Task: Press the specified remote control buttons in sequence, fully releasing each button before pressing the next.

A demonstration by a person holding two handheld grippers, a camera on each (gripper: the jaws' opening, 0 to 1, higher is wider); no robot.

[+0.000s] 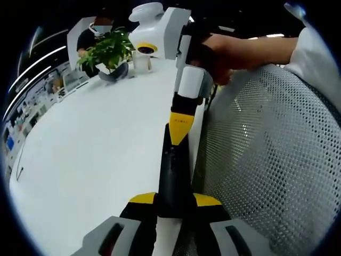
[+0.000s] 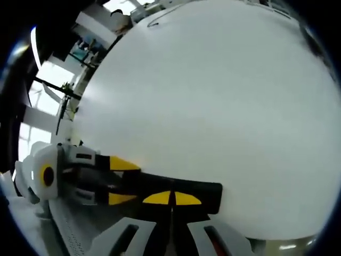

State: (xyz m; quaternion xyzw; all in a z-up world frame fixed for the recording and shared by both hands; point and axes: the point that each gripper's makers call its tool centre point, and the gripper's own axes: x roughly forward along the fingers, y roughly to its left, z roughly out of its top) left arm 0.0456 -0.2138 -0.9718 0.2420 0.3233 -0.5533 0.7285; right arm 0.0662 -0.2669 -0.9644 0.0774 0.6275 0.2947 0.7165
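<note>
Closest in the left gripper view: left gripper, jaws clamped on the near end of a black remote. Remote lies along the edge of a white table, beside a grey mesh chair back. Right gripper comes down from above, yellow tips together on the remote's far end; a hand holds it. Farther off: potted plant, seated person. Right gripper view: window past the table's far edge.

A white table carries a potted plant at its far end. A mesh chair back stands beside it.
</note>
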